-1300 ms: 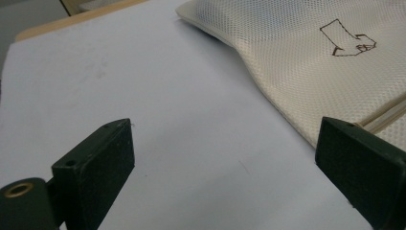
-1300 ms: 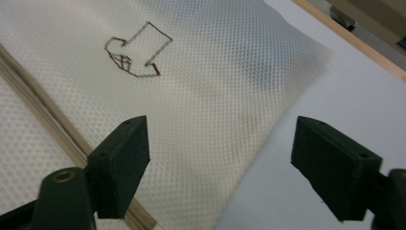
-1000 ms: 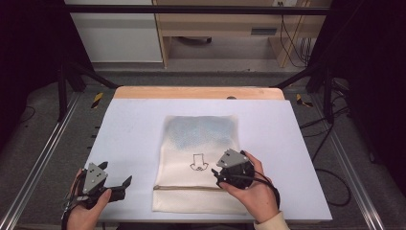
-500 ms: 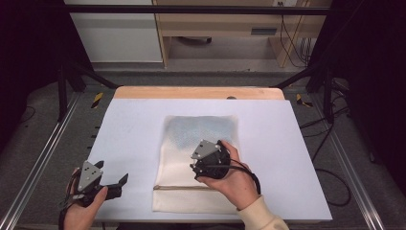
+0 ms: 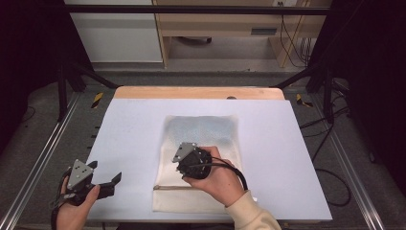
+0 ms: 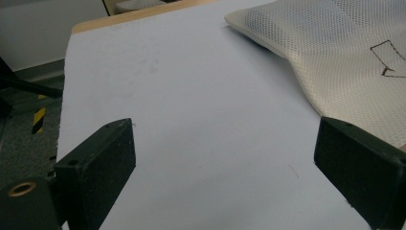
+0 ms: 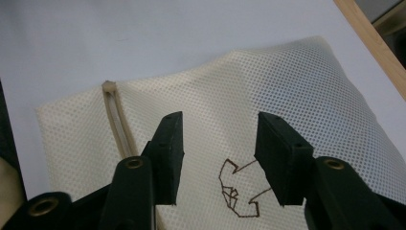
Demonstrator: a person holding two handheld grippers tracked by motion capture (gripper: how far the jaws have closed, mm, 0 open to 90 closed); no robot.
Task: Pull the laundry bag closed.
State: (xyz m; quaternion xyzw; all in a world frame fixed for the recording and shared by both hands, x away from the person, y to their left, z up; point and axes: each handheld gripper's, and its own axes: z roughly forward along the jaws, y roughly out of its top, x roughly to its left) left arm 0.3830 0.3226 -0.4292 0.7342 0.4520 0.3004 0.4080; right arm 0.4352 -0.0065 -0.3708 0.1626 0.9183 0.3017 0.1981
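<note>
One mesh pouch [image 5: 201, 158] lies under your right gripper [image 7: 218, 153], shifted leftward since, jaws part-open; left gripper [image 6: 225, 172] jaws wide over bare worktop [image 6: 191, 96].

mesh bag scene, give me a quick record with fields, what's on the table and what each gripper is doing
surface: pale blue table top
item: cream mesh zip bag, flat near the table's middle
marking: brown outline drawing on the mesh
zipper: beige zip strip along the bag's near end
right gripper: open, over the bag above the drawing
left gripper: open, over bare table left of the bag
</note>
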